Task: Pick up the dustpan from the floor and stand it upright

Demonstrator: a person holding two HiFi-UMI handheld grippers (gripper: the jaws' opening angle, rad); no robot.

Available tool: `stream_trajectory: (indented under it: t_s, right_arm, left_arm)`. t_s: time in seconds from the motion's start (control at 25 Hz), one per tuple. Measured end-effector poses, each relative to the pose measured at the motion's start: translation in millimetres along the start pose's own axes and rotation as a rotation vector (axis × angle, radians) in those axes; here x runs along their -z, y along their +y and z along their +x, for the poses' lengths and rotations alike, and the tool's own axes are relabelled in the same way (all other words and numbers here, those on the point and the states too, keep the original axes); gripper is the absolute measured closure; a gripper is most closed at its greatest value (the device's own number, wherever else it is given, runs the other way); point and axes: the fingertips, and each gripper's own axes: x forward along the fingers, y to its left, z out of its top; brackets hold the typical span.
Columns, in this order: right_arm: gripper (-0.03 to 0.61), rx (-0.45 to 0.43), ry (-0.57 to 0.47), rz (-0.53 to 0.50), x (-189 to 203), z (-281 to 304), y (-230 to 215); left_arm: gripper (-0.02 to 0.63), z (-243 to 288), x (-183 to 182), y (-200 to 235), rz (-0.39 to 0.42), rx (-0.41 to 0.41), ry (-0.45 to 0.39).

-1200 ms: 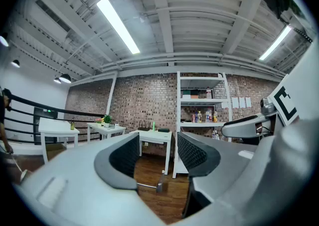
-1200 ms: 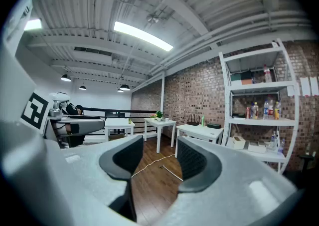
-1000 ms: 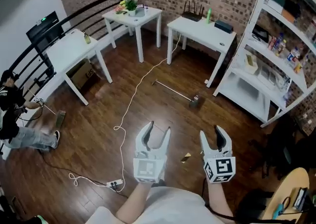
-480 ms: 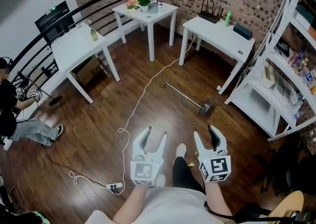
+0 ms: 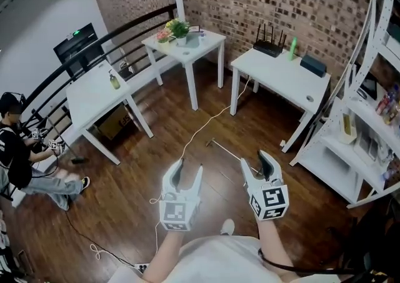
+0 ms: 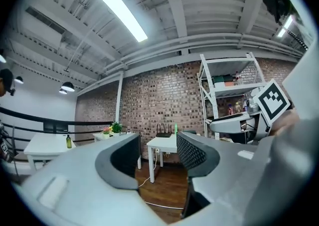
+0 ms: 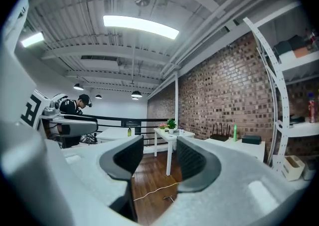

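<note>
- Far left, a person [image 5: 14, 150] in a dark cap sits by the black railing [image 5: 56, 79].
- Moving in, there's the long white table [image 5: 94, 97] with one pump bottle [image 5: 115, 80] upright on top. How full it is, I can't make out.
- Under that table a cardboard box [image 5: 115, 124] sits on the floor, and its contents don't show from here.
- Now the small white table [image 5: 207, 40] by the brick wall, carrying a plant pot [image 5: 179, 30] that holds green leaves, with pink flowers just beside it.
- A white cable [image 5: 206, 122] snakes across the wood floor from the wall toward the near side.
- Here's the left gripper [image 5: 190, 164], held level and pointing toward the wall. Its jaws are spread a little with only air between them.
- And the dustpan [image 5: 226, 150] is lying flat on the floor between the tables and the grippers. Its long handle runs back toward the small table, and its pan end is tucked behind the right gripper in the head view. Neither gripper touches it.
- The right gripper [image 5: 255, 162] is level too, jaws parted and gripping nothing.
- Beyond it is the second white table [image 5: 275, 79], with a black router [image 5: 269, 32], an upright green bottle [image 5: 292, 49] and a dark box [image 5: 314, 65] on top.
- Far right is the white shelf unit [image 5: 328, 163]. A pale tub [image 5: 348, 129] stands on one shelf, too small to see what it holds.
</note>
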Motion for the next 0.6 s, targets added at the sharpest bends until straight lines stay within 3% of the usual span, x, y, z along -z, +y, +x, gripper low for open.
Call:
stream_trajectory:
  t_s: [0.12, 0.28, 0.6]
  right_arm:
    - [0.382, 0.0, 0.032, 0.031, 18, 26, -22]
    - [0.382, -0.013, 0.133, 0.098, 59, 61, -35]
    - [0.382, 0.028, 0.256, 0.078, 105, 189, -86]
  left_arm:
    - [0.37, 38, 10, -1, 0.007, 0.009, 0.018]
    - [0.37, 78, 45, 6, -0.027, 0.028, 0.113]
    - [0.37, 223, 101, 72, -0.082, 0.081, 0.172]
